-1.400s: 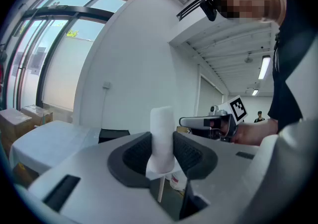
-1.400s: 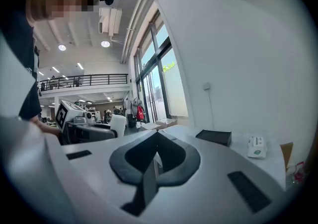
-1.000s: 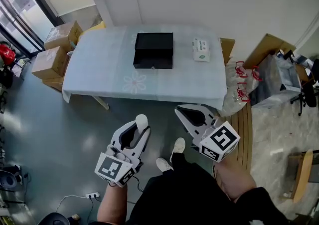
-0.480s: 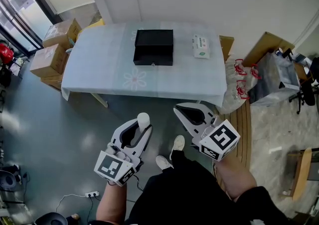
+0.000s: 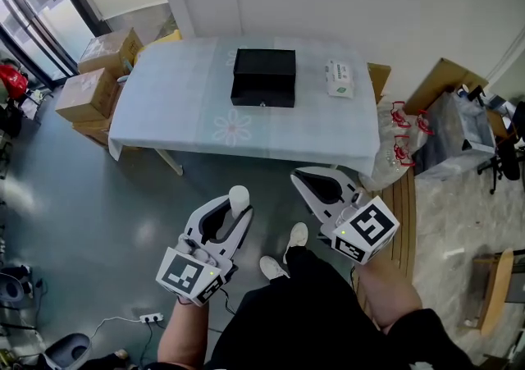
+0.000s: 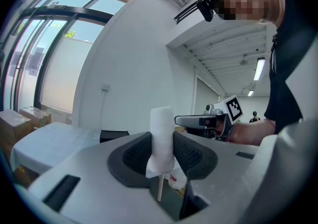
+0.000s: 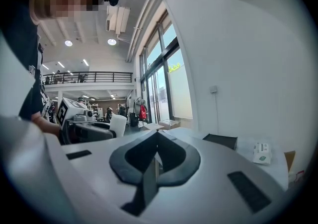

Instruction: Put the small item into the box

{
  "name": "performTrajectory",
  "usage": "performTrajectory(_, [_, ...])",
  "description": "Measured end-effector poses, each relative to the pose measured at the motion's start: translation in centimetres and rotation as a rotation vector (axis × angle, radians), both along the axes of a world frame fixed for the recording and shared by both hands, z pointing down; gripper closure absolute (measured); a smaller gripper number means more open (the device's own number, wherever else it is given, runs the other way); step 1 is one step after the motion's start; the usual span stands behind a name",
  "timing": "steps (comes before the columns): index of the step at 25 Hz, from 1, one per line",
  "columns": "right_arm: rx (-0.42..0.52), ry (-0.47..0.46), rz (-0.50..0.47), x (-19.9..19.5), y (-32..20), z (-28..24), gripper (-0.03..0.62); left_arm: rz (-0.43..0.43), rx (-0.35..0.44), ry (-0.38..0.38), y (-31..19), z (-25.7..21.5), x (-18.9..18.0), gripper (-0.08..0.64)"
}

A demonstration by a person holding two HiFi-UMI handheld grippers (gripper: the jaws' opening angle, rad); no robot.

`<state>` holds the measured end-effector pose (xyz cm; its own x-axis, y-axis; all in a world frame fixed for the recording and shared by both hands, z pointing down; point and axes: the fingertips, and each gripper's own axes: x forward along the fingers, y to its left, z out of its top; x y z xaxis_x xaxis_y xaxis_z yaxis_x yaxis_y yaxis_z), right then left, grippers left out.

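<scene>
The left gripper (image 5: pixel 233 211), in the lower left-centre of the head view, is clamping its jaws on the small white item (image 5: pixel 239 197), a cylinder sticking up from between them. The right gripper (image 5: pixel 315 185), in the lower right-centre, is keeping its jaws pressed together on nothing. The black box (image 5: pixel 263 77) is sitting on the pale table (image 5: pixel 180 106) in the upper middle, well apart from both grippers. A white packet (image 5: pixel 340 79) is lying to the box's right.
</scene>
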<state>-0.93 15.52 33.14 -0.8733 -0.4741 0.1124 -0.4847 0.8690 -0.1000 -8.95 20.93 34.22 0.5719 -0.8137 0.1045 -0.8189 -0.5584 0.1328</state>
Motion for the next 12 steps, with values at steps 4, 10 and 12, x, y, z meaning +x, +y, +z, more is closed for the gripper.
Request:
performTrajectory(4, [-0.006, -0.013, -0.001, -0.7, -0.2, 0.1, 0.583, -0.012, 0.003, -0.010, 0.4, -0.1, -0.9, 0.423])
performTrajectory(10, [-0.014, -0.023, -0.022, -2.2, -1.6, 0.5, 0.583, -0.055, 0.002, -0.015, -0.5, 0.0, -2.8, 0.423])
performTrajectory(12, [-0.018, -0.022, -0.030, -2.5, -2.4, 0.6, 0.583, -0.069, 0.002, -0.011, -1.2, 0.0, -3.1, 0.423])
